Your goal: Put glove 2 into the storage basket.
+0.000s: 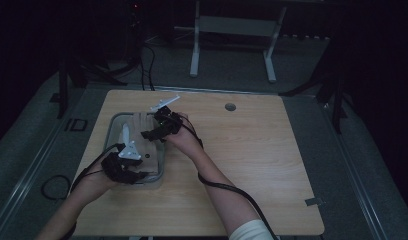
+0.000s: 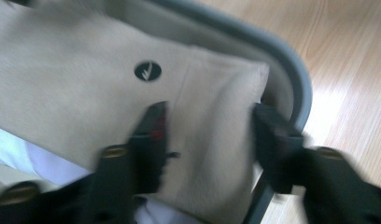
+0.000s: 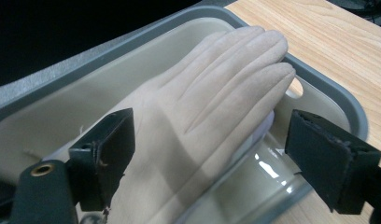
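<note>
High view, dim: both grippers work over a grey tray (image 1: 113,122) on the table (image 1: 252,150), the glove (image 1: 138,121) barely visible. Left gripper view, blurred: left gripper (image 2: 209,126) open astride the cuff. Right gripper view: right gripper (image 3: 209,149) open above the glove's fingers.

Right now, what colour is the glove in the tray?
Beige glove, clearest in the right gripper view.
</note>
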The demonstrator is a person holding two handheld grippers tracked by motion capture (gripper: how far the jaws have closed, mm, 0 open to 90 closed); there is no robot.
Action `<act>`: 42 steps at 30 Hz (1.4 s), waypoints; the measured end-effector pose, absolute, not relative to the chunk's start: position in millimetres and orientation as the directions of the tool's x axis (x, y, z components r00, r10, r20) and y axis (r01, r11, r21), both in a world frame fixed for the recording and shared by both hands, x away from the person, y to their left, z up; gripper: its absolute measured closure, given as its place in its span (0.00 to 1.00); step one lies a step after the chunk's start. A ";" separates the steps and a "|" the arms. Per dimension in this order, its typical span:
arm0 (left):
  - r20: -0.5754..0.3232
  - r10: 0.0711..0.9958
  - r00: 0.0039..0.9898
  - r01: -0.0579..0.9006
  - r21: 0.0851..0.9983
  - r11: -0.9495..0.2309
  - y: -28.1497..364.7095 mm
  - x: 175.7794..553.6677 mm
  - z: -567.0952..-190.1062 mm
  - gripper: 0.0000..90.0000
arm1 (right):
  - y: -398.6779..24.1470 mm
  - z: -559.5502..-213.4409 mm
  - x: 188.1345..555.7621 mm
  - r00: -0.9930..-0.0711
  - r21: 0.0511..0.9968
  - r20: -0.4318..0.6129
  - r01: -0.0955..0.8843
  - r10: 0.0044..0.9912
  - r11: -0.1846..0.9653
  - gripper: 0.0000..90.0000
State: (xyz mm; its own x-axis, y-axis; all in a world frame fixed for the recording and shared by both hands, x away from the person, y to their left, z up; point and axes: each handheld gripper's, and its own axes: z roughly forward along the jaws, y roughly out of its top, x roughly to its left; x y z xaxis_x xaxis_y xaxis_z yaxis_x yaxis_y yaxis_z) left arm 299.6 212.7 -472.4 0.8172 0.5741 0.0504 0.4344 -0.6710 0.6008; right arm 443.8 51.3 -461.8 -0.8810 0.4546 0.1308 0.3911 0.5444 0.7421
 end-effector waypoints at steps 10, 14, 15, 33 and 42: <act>-0.019 0.615 0.788 0.454 0.693 -0.561 202.8 300.9 -455.8 0.10 | 26.4 -450.2 422.7 -0.917 0.761 0.061 0.298 0.394 0.577 0.17; -0.033 0.595 0.803 0.444 0.698 -0.562 189.0 299.2 -454.7 0.09 | 15.6 -450.1 416.7 -0.920 0.749 0.055 0.295 0.388 0.593 0.19; -0.033 0.591 0.806 0.441 0.701 -0.561 186.3 298.7 -454.6 0.09 | 13.4 -450.2 415.9 -0.920 0.749 0.054 0.295 0.388 0.594 0.19; -0.047 0.484 0.874 0.364 0.723 -0.587 126.3 293.0 -468.4 0.09 | -61.4 -465.1 397.1 -0.910 0.737 0.002 0.281 0.414 0.615 0.17; -0.066 0.430 0.900 0.348 0.703 -0.620 97.2 291.5 -483.3 0.09 | -92.1 -484.1 389.5 -0.900 0.734 0.011 0.304 0.437 0.607 0.17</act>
State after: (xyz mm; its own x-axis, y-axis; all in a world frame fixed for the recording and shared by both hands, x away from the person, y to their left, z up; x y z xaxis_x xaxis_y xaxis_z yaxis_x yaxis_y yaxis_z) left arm 291.5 97.2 -483.3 0.9004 0.4300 -0.0664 0.3478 -0.6198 0.7035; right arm 389.5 -92.1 -484.1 -0.8995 0.4368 0.0114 0.3041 0.6071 0.7341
